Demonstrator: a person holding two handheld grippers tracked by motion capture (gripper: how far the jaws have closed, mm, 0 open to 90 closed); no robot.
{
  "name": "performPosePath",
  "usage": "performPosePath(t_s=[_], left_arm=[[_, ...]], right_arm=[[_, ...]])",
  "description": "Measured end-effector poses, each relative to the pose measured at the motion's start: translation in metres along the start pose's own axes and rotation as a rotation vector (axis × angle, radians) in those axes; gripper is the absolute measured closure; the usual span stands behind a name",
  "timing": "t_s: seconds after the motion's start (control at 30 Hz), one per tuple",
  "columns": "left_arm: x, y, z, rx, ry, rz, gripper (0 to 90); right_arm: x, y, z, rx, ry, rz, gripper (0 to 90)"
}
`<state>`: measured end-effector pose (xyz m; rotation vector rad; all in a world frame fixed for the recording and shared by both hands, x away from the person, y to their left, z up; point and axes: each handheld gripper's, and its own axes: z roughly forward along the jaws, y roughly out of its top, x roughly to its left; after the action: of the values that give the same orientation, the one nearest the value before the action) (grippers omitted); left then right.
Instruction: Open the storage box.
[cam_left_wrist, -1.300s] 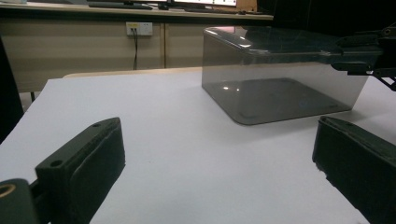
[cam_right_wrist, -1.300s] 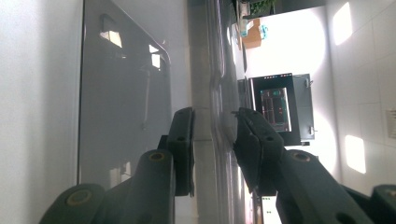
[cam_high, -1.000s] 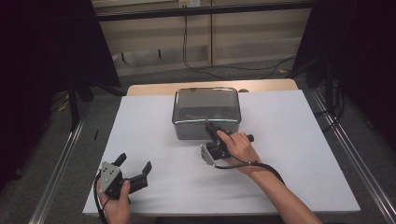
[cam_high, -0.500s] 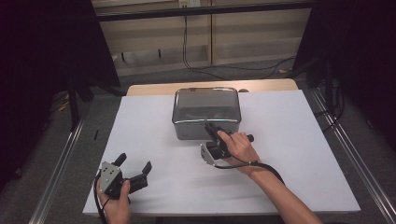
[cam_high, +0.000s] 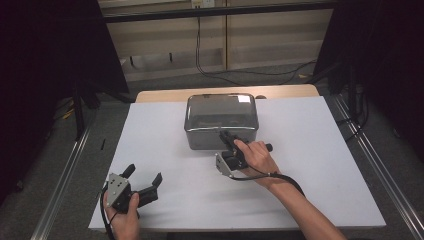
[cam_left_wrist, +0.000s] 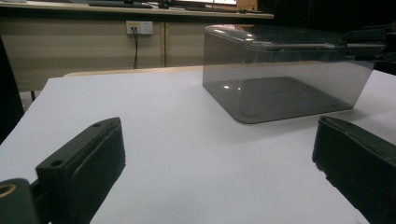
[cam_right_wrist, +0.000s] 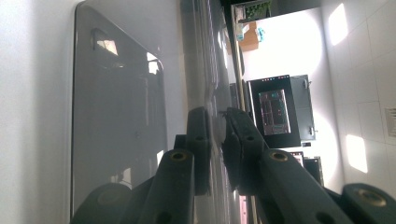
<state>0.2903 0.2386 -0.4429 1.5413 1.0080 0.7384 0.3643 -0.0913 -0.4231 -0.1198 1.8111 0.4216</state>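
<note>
We pinch the near wall of the clear container

The container (cam_high: 221, 120) sits upper centre, long axis across the frame, white table (cam_high: 320, 165) bare all round. Our right gripper (cam_high: 226, 138) has just closed its jaws, now clamped on that wall. Our left gripper (cam_high: 144, 180), lower left, holds its jaws apart, well clear.

The high view looks forward and down from above the person's edge of the tabletop (cam_high: 320, 150), taking in the whole white surface and the wall beyond. The left gripper view sits low, just above the tabletop (cam_left_wrist: 187, 154), facing level across it toward the clear grey plastic container (cam_left_wrist: 280, 84) at middle distance. The right gripper view is rolled sideways, pressed close against that container's wall (cam_right_wrist: 121, 116). All three share the container (cam_high: 221, 120).
</note>
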Motion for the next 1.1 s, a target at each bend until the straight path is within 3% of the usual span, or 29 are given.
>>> performPosePath(t_s=[0.77, 1.1], left_arm=[[0.002, 0.001, 0.004, 0.008, -0.012, -0.008, 2.3], [0.001, 0.011, 0.011, 0.012, -0.020, 0.010, 1.8]], right_arm=[[-0.008, -0.002, 0.000, -0.015, -0.040, 0.013, 79.5], [-0.008, -0.001, 0.000, -0.015, -0.043, 0.022, 79.3]])
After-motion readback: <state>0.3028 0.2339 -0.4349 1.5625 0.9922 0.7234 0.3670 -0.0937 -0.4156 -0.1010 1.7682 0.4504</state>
